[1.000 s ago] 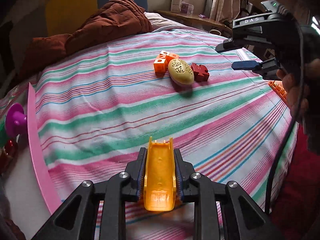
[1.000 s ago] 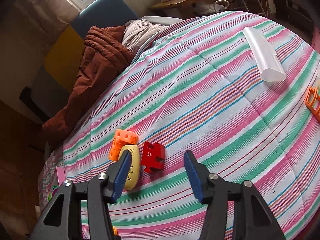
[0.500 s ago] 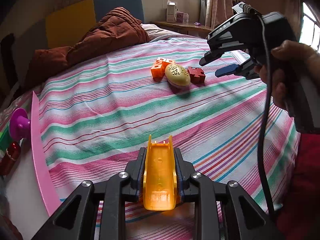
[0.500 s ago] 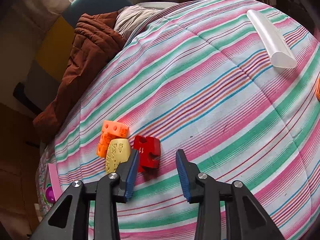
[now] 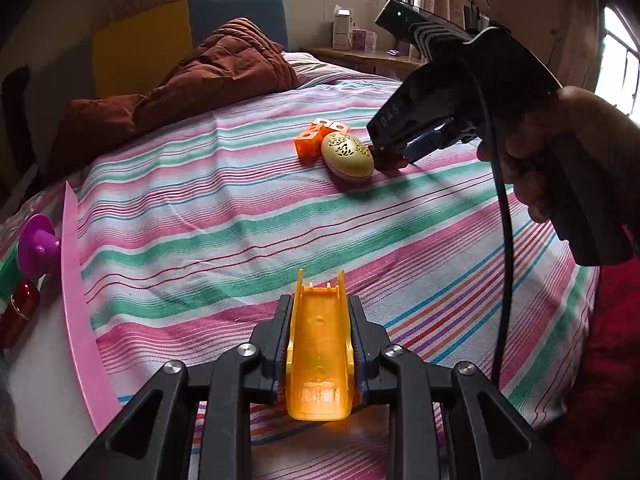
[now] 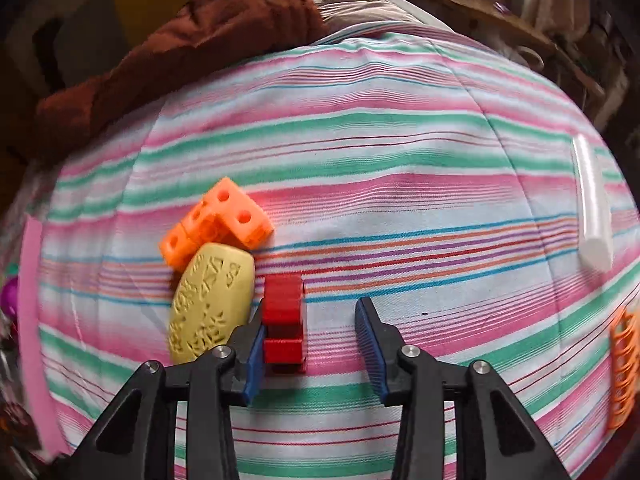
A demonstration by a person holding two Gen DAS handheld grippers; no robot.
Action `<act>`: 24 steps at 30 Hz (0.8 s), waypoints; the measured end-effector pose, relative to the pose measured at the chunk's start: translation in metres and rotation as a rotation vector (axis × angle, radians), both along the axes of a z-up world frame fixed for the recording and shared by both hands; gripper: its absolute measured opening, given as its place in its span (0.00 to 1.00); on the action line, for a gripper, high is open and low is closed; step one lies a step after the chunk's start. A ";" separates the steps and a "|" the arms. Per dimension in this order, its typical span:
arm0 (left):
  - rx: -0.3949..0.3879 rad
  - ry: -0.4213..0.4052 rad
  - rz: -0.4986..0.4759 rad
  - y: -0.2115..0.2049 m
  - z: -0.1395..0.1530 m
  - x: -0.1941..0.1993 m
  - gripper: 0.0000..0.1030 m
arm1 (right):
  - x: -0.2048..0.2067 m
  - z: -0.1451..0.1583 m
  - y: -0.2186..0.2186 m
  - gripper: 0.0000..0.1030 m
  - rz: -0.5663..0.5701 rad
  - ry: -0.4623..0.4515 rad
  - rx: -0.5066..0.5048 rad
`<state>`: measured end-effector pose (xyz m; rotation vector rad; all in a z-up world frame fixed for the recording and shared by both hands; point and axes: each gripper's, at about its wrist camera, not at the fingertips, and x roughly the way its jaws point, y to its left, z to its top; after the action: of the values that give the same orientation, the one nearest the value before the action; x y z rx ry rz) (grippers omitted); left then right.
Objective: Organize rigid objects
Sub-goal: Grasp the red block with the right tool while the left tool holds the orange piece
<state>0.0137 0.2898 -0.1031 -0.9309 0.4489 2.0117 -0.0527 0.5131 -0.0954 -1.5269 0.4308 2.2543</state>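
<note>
My left gripper (image 5: 319, 316) is shut on an orange-yellow plastic channel piece (image 5: 320, 348), held low over the striped bedspread. My right gripper (image 6: 310, 320) is open and down on the bed, its jaws either side of a red block (image 6: 283, 320); the block sits against the left finger (image 6: 254, 346). A yellow patterned oval (image 6: 212, 300) lies just left of it, touching orange cubes (image 6: 218, 220). In the left wrist view the right gripper (image 5: 394, 154) reaches down at the red block (image 5: 386, 162) beside the oval (image 5: 348, 156) and the orange cubes (image 5: 316, 140).
A brown quilt (image 5: 192, 80) lies at the bed's far end. A white half-tube (image 6: 592, 208) and an orange grid piece (image 6: 622, 364) lie to the right. A pink tray rim (image 5: 78, 300) with a purple toy (image 5: 36, 246) is at the left edge.
My right gripper has dropped down and forward to the bed, so the red block now sits between its open jaws. My left gripper has kept hold of the orange-yellow piece.
</note>
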 end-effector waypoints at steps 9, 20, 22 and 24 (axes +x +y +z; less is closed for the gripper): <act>0.012 -0.007 0.004 -0.002 0.000 0.000 0.25 | 0.059 -0.004 0.012 0.15 -0.032 0.127 -0.208; 0.025 -0.023 0.014 -0.004 0.000 0.000 0.25 | 0.063 0.026 0.025 0.39 -0.167 0.228 -0.017; 0.026 -0.019 0.013 -0.004 -0.001 0.001 0.25 | 0.060 0.030 0.025 0.39 -0.151 0.262 -0.042; 0.023 -0.013 0.013 -0.004 -0.001 0.002 0.25 | 0.051 0.027 0.023 0.39 -0.131 0.241 -0.036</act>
<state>0.0156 0.2858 -0.1037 -0.9348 0.4124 2.0172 -0.0022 0.5361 -0.0683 -1.2088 0.6238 2.3443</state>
